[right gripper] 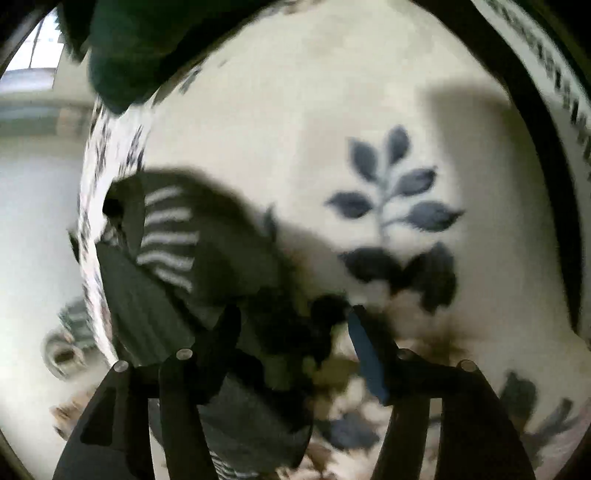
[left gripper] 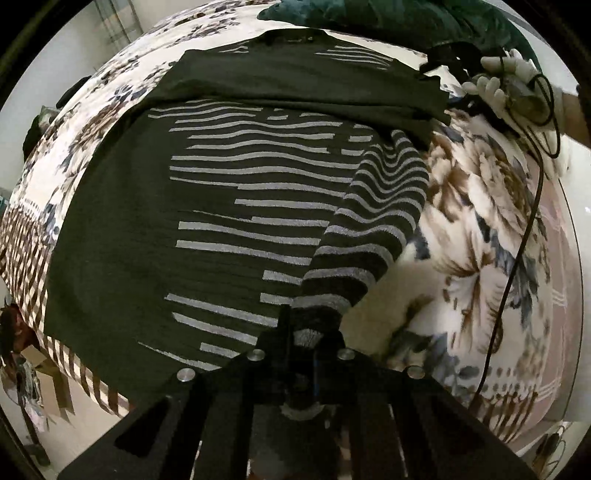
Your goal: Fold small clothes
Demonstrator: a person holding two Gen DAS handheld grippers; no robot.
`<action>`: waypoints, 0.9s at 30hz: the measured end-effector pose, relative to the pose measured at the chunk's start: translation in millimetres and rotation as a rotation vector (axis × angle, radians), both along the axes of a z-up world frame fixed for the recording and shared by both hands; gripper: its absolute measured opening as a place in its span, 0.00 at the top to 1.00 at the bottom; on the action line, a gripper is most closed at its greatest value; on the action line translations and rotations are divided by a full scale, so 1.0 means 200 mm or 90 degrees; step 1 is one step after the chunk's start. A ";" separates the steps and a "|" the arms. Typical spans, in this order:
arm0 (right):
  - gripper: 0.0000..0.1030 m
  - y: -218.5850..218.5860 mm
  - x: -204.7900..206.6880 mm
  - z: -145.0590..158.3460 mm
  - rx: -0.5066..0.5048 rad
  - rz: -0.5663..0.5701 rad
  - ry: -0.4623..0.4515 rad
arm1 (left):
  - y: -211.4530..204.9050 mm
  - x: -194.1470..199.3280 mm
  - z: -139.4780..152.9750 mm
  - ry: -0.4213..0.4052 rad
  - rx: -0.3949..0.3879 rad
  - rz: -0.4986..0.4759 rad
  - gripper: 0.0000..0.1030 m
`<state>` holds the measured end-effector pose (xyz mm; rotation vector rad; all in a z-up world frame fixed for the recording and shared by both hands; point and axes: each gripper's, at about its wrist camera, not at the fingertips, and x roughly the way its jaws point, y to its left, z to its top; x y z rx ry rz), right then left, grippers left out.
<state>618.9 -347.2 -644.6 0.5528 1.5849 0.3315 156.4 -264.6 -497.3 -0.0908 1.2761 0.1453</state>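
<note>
A dark sweater (left gripper: 207,206) with grey stripes lies spread on a floral bedspread (left gripper: 480,206). One sleeve is folded across its chest near the collar. The other striped sleeve (left gripper: 373,229) runs down the right side to my left gripper (left gripper: 308,332), which is shut on its cuff. In the left wrist view my right gripper (left gripper: 461,68), held by a gloved hand, sits at the sweater's far right shoulder. In the blurred right wrist view my right gripper (right gripper: 295,317) is open, its jaws apart over dark sweater fabric (right gripper: 177,258).
A dark green garment (left gripper: 388,16) is bunched at the far edge of the bed, also seen in the right wrist view (right gripper: 125,40). A black cable (left gripper: 517,240) trails across the bedspread on the right. The bed edge drops off at the left, with clutter on the floor.
</note>
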 end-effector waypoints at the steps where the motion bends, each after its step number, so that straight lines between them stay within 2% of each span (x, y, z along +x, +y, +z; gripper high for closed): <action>1: 0.28 -0.01 0.01 -0.03 0.029 -0.016 0.003 | 0.02 -0.03 0.02 0.001 -0.001 -0.003 0.94; 5: 0.25 0.07 0.05 -0.10 0.123 -0.022 -0.010 | 0.01 -0.05 0.04 0.004 -0.002 -0.004 0.94; 6: 0.35 0.12 0.06 -0.10 0.133 -0.012 -0.022 | 0.01 -0.05 0.05 0.004 -0.003 -0.003 0.94; 7: 0.79 0.15 0.08 -0.10 0.132 -0.005 -0.031 | 0.02 -0.05 0.07 0.002 -0.006 0.000 0.94; 8: 0.95 0.19 0.08 -0.10 0.123 0.004 -0.025 | 0.02 -0.06 0.09 -0.001 -0.005 0.003 0.94; 11: 0.94 0.26 0.09 -0.04 0.077 0.005 -0.017 | 0.07 -0.06 0.19 -0.021 -0.009 0.013 0.94; 17: 0.94 0.45 0.13 0.36 0.025 0.060 -0.034 | 0.35 -0.09 0.40 -0.071 -0.041 0.081 0.94; 22: 0.95 0.81 0.22 0.65 -0.062 0.135 -0.023 | 0.76 -0.13 0.43 -0.085 -0.090 0.162 0.94; 27: 0.95 1.38 0.28 0.80 -0.111 0.188 -0.043 | 1.15 -0.17 0.35 -0.091 -0.116 0.221 0.95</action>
